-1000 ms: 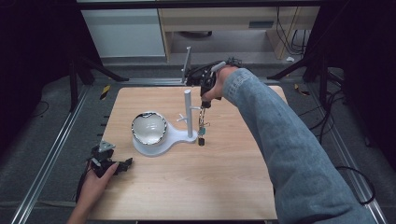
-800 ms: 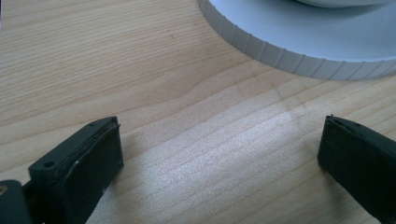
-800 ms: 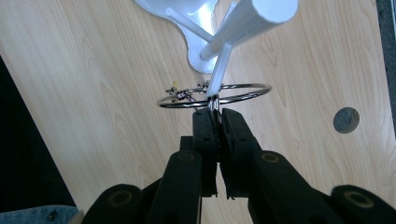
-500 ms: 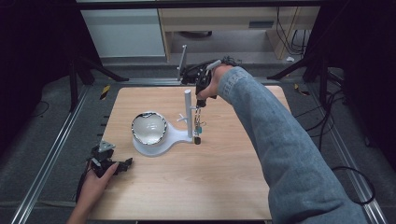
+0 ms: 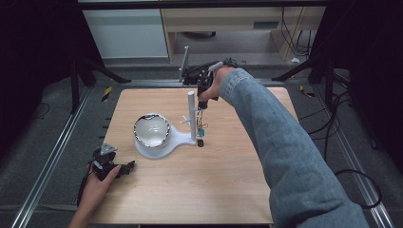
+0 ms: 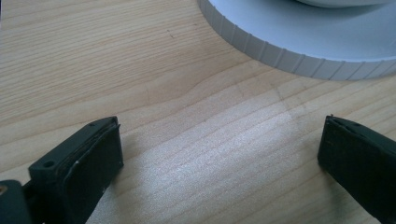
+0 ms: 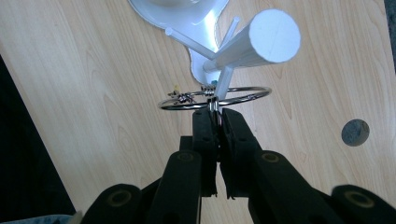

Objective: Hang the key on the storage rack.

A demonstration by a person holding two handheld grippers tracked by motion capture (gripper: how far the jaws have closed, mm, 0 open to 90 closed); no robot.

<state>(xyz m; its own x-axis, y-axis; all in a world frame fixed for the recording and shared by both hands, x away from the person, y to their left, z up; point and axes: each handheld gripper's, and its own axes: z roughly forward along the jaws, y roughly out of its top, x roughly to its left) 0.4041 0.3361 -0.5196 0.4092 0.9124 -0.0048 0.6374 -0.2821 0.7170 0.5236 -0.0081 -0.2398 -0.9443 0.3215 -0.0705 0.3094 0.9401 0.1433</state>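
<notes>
I am pinching a metal ring [image 7: 215, 98] in my right fingers [image 7: 216, 122], just at the post [image 5: 191, 114] at 12 o'clock on the surface [image 5: 228, 185]. My left fingers [image 6: 219, 158] are gaping wide and empty at 8 o'clock, near the white stand [image 6: 308, 42].

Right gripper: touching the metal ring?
Touching. In the right gripper view the right gripper has its jaws shut on the metal ring, pinching its near edge beside the white stand's peg.

**Legible markings: none found**

No text, label, brand, number or sign can be read on any surface inspected. The white stand [image 5: 164, 140] ahead of the left gripper's jaws is blank (ribbed rim only). The metal ring [image 7: 215, 98] pinched at the right gripper's [image 7: 217, 116] jaw tips bears no readable lettering.
</notes>
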